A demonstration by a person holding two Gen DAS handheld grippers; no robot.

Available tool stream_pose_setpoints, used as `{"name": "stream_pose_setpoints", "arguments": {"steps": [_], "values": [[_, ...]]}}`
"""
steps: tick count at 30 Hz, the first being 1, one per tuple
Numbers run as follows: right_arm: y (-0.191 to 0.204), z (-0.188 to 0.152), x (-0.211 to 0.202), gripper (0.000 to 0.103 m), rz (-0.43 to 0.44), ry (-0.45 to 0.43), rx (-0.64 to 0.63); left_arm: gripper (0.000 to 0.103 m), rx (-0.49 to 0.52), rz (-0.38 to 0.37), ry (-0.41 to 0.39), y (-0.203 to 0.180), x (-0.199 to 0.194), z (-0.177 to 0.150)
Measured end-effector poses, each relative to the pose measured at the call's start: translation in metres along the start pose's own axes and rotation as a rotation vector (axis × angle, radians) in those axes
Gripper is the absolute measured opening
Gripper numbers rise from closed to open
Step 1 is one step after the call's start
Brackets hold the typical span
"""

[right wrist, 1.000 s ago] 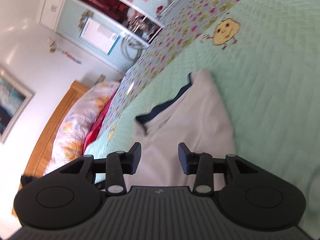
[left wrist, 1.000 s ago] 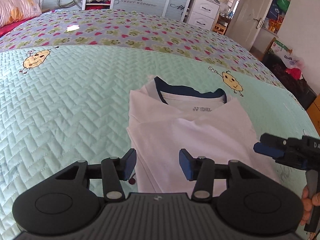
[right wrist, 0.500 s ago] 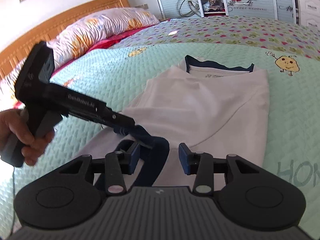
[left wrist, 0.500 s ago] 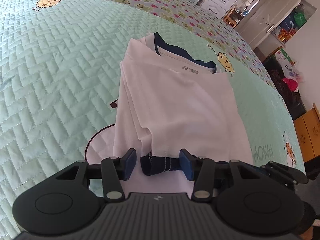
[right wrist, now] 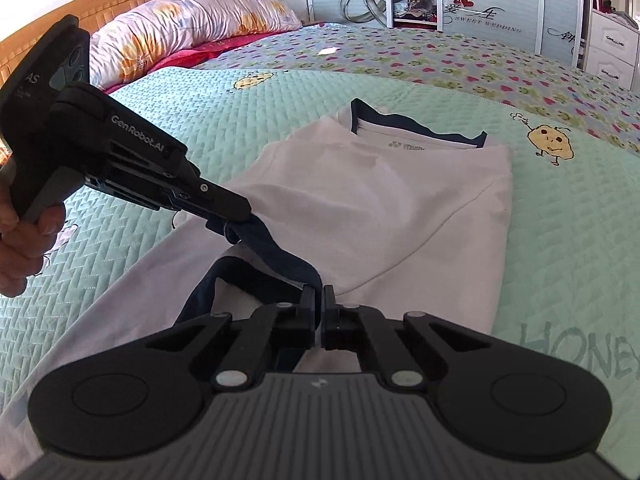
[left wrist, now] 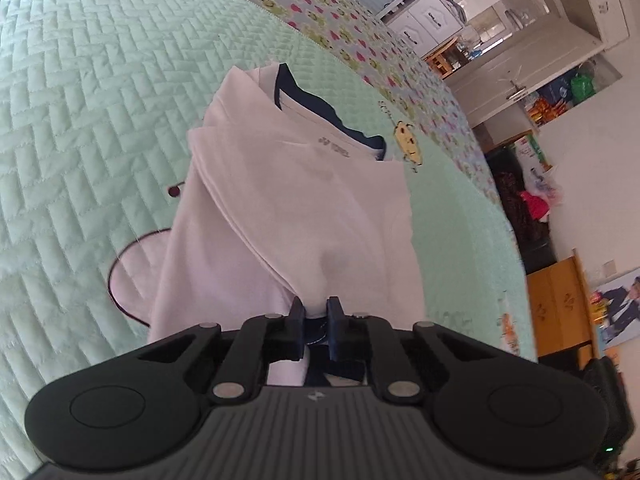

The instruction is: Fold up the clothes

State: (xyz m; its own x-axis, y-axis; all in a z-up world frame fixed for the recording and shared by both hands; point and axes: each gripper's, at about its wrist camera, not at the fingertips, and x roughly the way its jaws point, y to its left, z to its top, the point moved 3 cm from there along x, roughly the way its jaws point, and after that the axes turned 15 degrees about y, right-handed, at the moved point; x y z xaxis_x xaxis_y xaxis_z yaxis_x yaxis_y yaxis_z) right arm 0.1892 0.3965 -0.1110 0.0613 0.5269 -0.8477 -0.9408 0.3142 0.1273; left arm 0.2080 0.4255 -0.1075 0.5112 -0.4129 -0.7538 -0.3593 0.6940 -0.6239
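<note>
White short-sleeved shirt with navy collar and navy cuff trim [right wrist: 372,208] lies partly folded on the mint-green quilted bedspread [right wrist: 568,216]. Navy sleeve cuff [right wrist: 280,258] lifted off the cloth. Left gripper [right wrist: 230,226] pinches one end; right gripper [right wrist: 320,300] clamped on the other. Floral pillow [right wrist: 188,20] beyond, by the headboard.

The white shirt [right wrist: 360,208] runs out of the right wrist view at the lower left, its near end hidden under the right hand-held gripper [right wrist: 322,300]; the hand [right wrist: 24,236] on the left hand-held gripper [right wrist: 230,224] is cut by the left edge; the shirt's neck label [left wrist: 334,147] is too small to read.
</note>
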Motion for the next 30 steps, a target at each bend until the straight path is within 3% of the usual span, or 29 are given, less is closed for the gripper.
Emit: {"name": "stream_pose_setpoints", "arguments": {"steps": [1,2,3,5,7,8,9,10,14,18,23,26,30], "values": [[-0.001,-0.001,0.001,0.001,0.003,0.007,0.000,0.011,0.007,0.000,0.003,-0.003,-0.001,-0.003],[-0.001,-0.002,0.001,0.001,0.006,0.014,0.001,0.011,0.035,0.069,0.005,-0.004,0.002,-0.005],[-0.002,-0.003,0.002,0.001,0.009,0.021,0.001,0.011,0.003,0.074,0.033,0.005,0.008,-0.005],[-0.003,-0.005,0.003,0.001,0.015,0.036,0.002,0.015,-0.069,0.073,0.093,0.023,0.022,-0.006],[-0.003,-0.006,0.004,0.001,0.014,0.046,0.000,0.017,-0.120,0.030,0.092,0.032,0.021,-0.005],[-0.002,-0.006,0.005,0.001,0.007,0.048,-0.002,0.023,-0.145,0.008,0.091,0.035,0.020,-0.005],[-0.002,-0.006,0.006,0.001,0.002,0.055,-0.002,0.037,-0.132,0.009,0.078,0.034,0.016,-0.005],[-0.002,-0.007,0.008,0.001,0.002,0.067,-0.001,0.042,-0.117,0.012,0.065,0.031,0.011,-0.005],[-0.008,-0.009,0.004,0.008,0.065,0.068,0.049,0.046,-0.065,0.159,-0.064,0.028,-0.015,0.000],[-0.012,-0.011,-0.009,0.016,0.101,0.030,0.093,0.056,-0.084,0.235,-0.219,0.044,-0.034,0.020],[-0.009,-0.010,-0.019,0.023,0.126,-0.022,0.126,0.056,-0.012,0.314,-0.225,0.061,-0.019,0.051],[-0.005,0.001,-0.014,0.025,0.128,-0.050,0.112,0.056,0.109,0.374,-0.237,0.046,-0.015,0.058],[-0.001,0.019,-0.006,0.025,0.133,-0.083,0.091,0.057,0.195,0.364,-0.240,0.037,-0.003,0.070]]}}
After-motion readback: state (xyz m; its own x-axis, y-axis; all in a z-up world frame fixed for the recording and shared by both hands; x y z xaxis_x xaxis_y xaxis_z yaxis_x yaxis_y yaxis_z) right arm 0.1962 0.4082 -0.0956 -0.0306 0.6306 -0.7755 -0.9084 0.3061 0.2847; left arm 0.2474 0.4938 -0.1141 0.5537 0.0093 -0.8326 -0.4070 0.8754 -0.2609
